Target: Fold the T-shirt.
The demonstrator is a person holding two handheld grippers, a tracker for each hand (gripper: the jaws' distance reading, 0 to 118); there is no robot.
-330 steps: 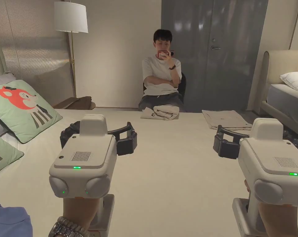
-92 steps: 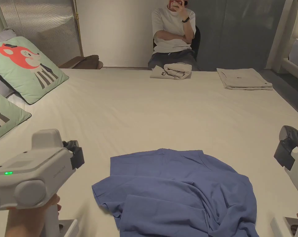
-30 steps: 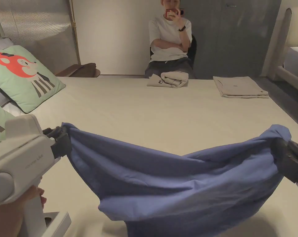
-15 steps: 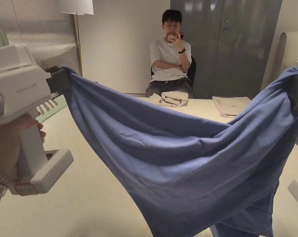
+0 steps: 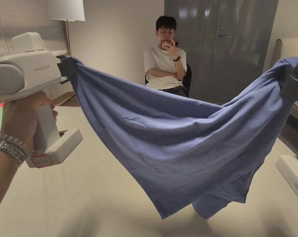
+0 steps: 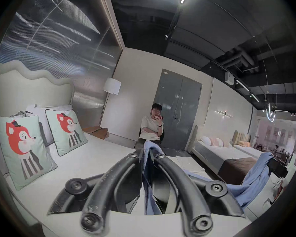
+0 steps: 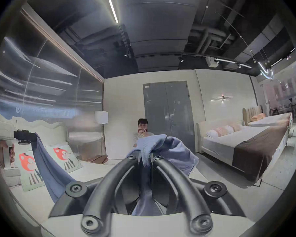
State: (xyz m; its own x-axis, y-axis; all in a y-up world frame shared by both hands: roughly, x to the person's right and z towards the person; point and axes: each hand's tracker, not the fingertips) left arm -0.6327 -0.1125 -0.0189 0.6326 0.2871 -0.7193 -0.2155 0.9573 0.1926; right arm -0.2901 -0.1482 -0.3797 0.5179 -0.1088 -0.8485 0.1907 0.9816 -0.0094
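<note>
Now T-shirt (image 5: 182, 139) higher, off bed (image 5: 83, 197)

Your head view looks level across the bed (image 5: 93, 191) toward the seated person (image 5: 165, 66) and the grey door (image 5: 221, 46). Each gripper view sits close behind its own fingers (image 6: 158, 157) (image 7: 132, 157), facing that same person and door, perhaps tilted slightly upward.
</note>
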